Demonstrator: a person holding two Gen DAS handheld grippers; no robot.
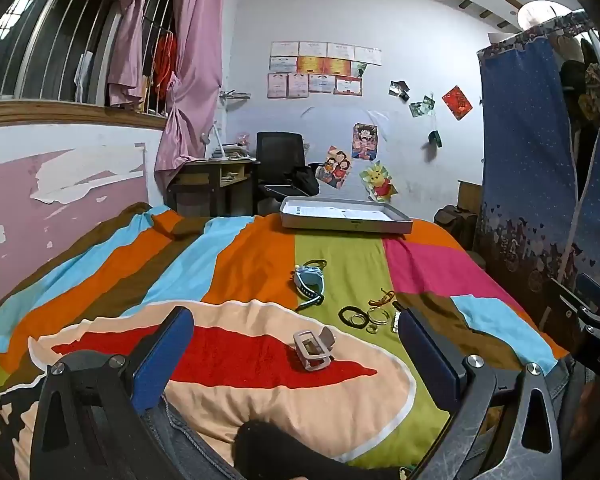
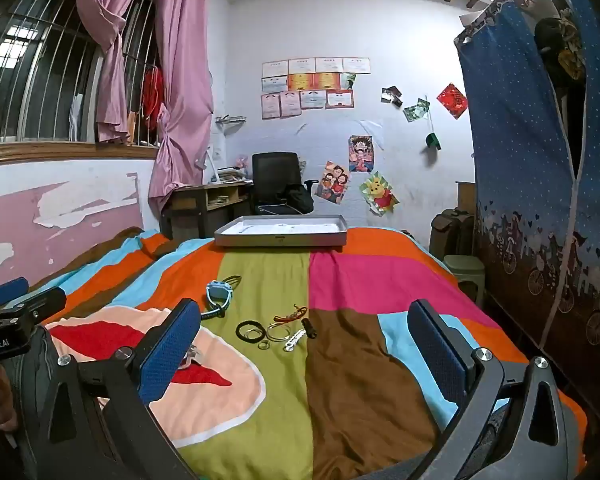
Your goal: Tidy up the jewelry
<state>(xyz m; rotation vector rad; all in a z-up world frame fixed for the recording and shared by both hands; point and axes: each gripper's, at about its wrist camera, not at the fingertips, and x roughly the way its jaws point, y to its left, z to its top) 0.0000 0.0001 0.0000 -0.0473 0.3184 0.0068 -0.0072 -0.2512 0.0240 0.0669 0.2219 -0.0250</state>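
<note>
On the striped bedspread lie a beige hair claw [image 1: 314, 348], a blue watch [image 1: 310, 280], black hair ties [image 1: 354, 316], thin hoops [image 1: 378, 316] and a red-yellow cord [image 1: 382, 298]. My left gripper [image 1: 292, 316] is open and empty, with the claw lying between its fingers a little ahead. My right gripper [image 2: 302, 308] is open and empty too, held back from the watch [image 2: 218, 296], hair ties [image 2: 249, 330], hoops [image 2: 278, 332], a white clip [image 2: 294, 339] and a small black piece [image 2: 309, 327]. Its left finger hides most of the claw [image 2: 192, 354]. A grey tray [image 2: 280, 236] sits at the bed's far end.
A blue wardrobe curtain [image 2: 540, 200] runs close along the bed's right side, with a green stool [image 2: 466, 268] beside it. A desk [image 2: 212, 200] and black chair [image 2: 278, 180] stand beyond the tray. The peeling wall [image 1: 60, 200] borders the bed on the left.
</note>
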